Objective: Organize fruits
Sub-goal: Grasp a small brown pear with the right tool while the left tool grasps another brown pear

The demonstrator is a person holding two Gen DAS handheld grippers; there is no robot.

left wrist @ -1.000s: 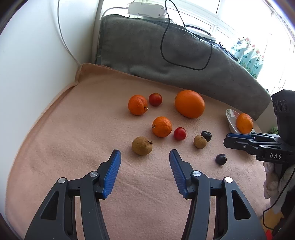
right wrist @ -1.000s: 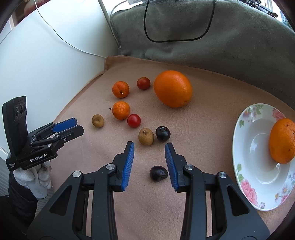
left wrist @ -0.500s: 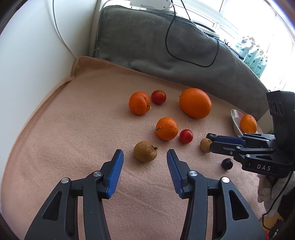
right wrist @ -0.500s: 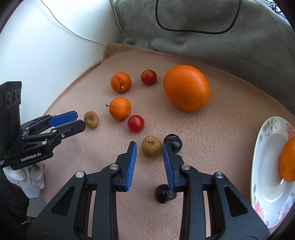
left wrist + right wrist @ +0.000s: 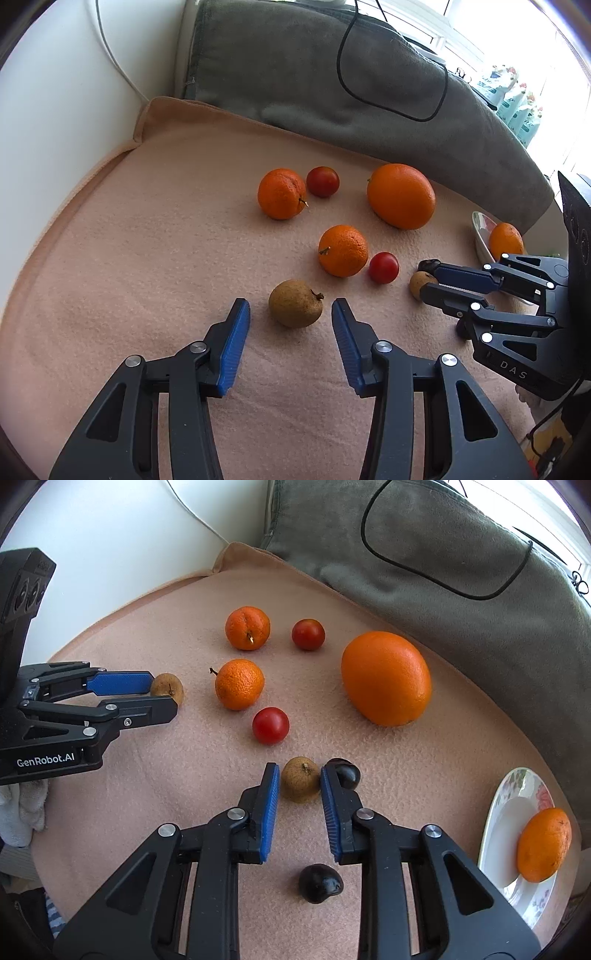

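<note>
Fruits lie on a peach blanket (image 5: 129,240). My left gripper (image 5: 290,310) is open, its blue fingers on either side of a brown longan (image 5: 295,302), not touching it. My right gripper (image 5: 297,777) is open around a second brown longan (image 5: 300,779); a dark cherry (image 5: 347,773) lies just outside its right finger. Another dark cherry (image 5: 319,882) lies under the gripper. A big orange (image 5: 386,677), two tangerines (image 5: 240,683) (image 5: 247,627) and two red tomatoes (image 5: 270,725) (image 5: 308,634) lie beyond. A flowered white plate (image 5: 506,823) at the right holds a tangerine (image 5: 543,843).
A grey cushion (image 5: 332,74) with a black cable (image 5: 388,107) backs the blanket. A white wall (image 5: 55,110) stands to the left. Bottles (image 5: 517,107) stand by the window at the far right.
Both grippers moved forward and down. The left now brackets the near longan; the right passed over one cherry and brackets the other longan.
</note>
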